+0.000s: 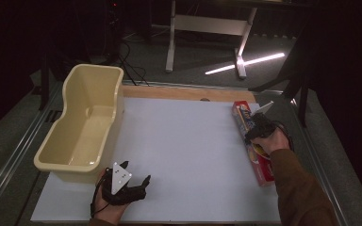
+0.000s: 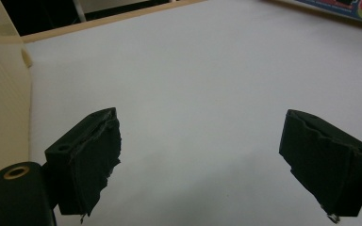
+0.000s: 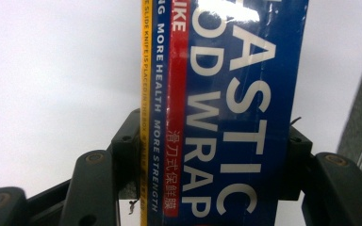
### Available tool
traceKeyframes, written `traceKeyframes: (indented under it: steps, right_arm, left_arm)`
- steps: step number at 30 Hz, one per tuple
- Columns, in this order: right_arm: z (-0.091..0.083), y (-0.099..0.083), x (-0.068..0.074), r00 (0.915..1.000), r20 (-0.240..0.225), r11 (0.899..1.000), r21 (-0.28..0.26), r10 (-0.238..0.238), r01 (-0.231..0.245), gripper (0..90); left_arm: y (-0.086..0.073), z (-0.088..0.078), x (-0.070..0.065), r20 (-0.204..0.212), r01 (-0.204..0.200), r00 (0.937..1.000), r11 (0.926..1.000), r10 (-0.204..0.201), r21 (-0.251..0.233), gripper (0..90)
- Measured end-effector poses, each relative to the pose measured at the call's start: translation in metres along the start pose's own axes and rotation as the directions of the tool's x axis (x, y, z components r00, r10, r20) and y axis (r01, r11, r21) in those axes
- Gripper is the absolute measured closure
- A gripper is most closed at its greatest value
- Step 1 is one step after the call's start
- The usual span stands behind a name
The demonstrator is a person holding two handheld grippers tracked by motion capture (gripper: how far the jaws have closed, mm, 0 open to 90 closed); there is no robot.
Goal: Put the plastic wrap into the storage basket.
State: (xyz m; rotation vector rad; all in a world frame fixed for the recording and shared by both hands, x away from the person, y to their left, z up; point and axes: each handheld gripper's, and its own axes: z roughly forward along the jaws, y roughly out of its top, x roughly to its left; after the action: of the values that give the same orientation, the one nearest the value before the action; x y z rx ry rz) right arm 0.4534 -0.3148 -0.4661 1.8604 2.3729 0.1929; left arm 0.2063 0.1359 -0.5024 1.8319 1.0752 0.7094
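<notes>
Cardboard wrap box (image 1: 252, 141): far right, clamped by right gripper (image 1: 254, 134)
Left gripper (image 1: 134, 176): wide, empty, near tub (image 1: 82, 162)
Left: likely carrying box into tub

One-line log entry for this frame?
left gripper: open, idle near tub | right gripper: shut on wrap box | box at table right edge | tub empty

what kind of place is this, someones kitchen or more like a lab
Most likely a lab or recording studio, not a kitchen: a bare white work board on a table in a dark room, a metal stand on grey floor behind, and one cream plastic tub set out.
</notes>
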Motion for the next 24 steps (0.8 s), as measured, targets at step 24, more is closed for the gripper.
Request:
traceKeyframes:
  steps: [24]
  right_arm:
    - [-0.054, 0.014, 0.101, 0.9546, -0.229, 0.961, -0.241, -0.191, 0.134, 42.2]
  left_arm:
    - [0.0, -0.002, -0.001, 0.006, -0.002, 1.0, 1.0, 0.002, -0.007, 14.0]
